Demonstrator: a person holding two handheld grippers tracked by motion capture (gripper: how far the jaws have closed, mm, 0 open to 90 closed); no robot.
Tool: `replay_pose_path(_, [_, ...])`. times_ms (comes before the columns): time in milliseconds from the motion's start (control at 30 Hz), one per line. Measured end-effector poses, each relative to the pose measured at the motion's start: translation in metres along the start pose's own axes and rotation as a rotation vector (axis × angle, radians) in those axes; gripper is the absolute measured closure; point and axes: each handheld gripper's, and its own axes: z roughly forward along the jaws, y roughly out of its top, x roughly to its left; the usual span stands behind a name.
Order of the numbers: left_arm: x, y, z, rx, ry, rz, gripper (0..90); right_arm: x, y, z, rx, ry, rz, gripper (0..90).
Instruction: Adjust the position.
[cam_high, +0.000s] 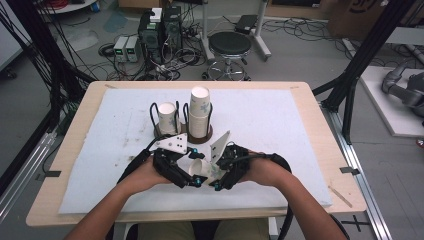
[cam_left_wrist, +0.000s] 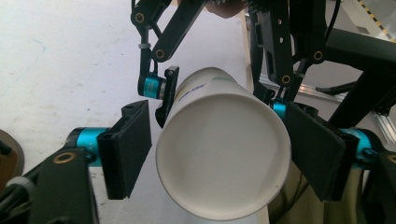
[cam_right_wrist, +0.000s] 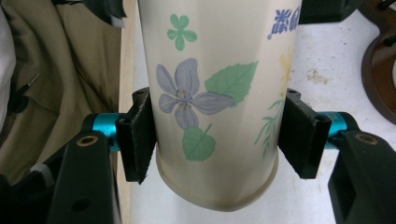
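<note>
Right fingers (cam_right_wrist: 135, 140) clamp the paper cup (cam_right_wrist: 215, 93), left fingers (cam_left_wrist: 126, 149) wide around its mouth, cup rack (cam_high: 182, 132) just behind

Lab, computer towers (cam_high: 161, 31), cable tangle (cam_high: 172, 60), stool (cam_high: 229, 46), bare floor

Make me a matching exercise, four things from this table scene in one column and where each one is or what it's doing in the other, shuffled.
1. right gripper
2. left gripper
3. tall cup stack
4. black stool

A. on the floor beyond the table
B. open around the held cup's mouth
C. standing in the right ring of the cup holder
D. shut on the flowered paper cup near its base

Pairs: 1-D, 2-B, 3-C, 4-A
</note>
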Motion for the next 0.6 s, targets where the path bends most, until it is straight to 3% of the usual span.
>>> replay_pose_path(167, [0.000, 0.000, 0.001, 0.018, -0.011, 0.016, 35.0, 0.002, 0.000, 0.001, 0.012, 0.009, 0.004, 36.1])
replay_pose_path(367, [-0.001, -0.001, 0.001, 0.029, -0.008, 0.040, 36.9, 0.002, 0.000, 0.003, 0.020, 0.015, 0.002, 33.8])
replay_pose_path(467, [-0.001, -0.002, 0.000, 0.013, 0.002, 0.040, 37.1, 0.002, -0.003, 0.002, -0.012, 0.001, 0.034, 25.9])
replay_pose_path(567, [0.000, -0.004, -0.003, -0.022, 0.007, 0.030, 37.2, 0.000, -0.011, -0.004, -0.104, 0.003, 0.084, 21.6])
replay_pose_path(600, [0.001, -0.005, -0.005, -0.030, 0.007, 0.032, 37.2, 0.000, -0.011, -0.004, -0.104, 0.003, 0.084, 21.6])
